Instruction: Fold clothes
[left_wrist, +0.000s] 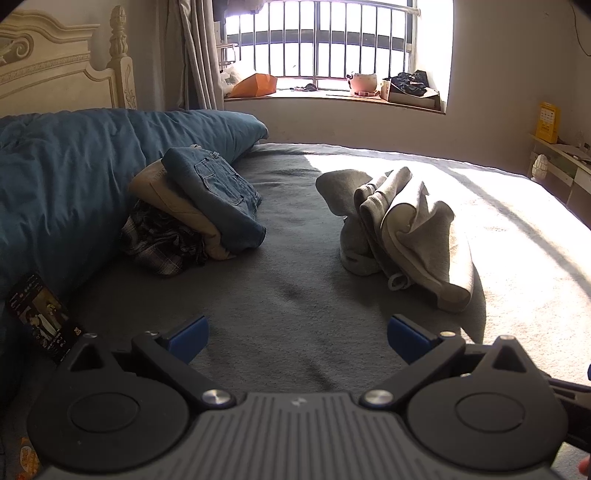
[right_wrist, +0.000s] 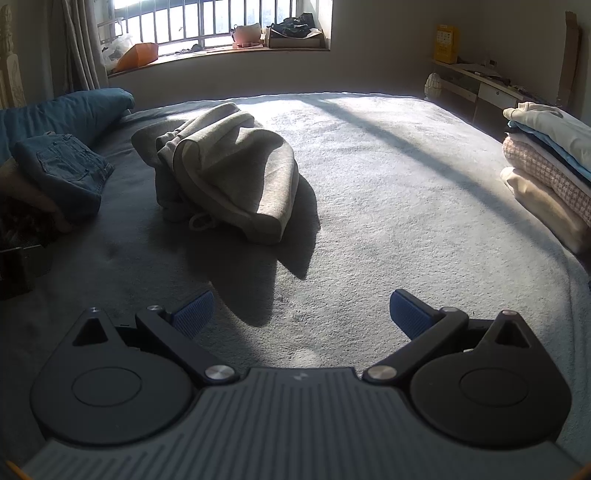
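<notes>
Gaping wide and empty, both tools (left_wrist: 297, 338) (right_wrist: 301, 314); crumpled grey garment (right_wrist: 229, 170) of unclear kind.

A phone (left_wrist: 38, 317) with a lit screen is seen left of the jaws, propped against a blue duvet (left_wrist: 74, 166). Far ahead, an orange bag (left_wrist: 255, 85) is noted on the windowsill (left_wrist: 332, 96).

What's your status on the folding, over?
Left gripper open, empty. Right gripper open, empty. Grey garment crumpled on bed, untouched. Nothing in the way.
</notes>
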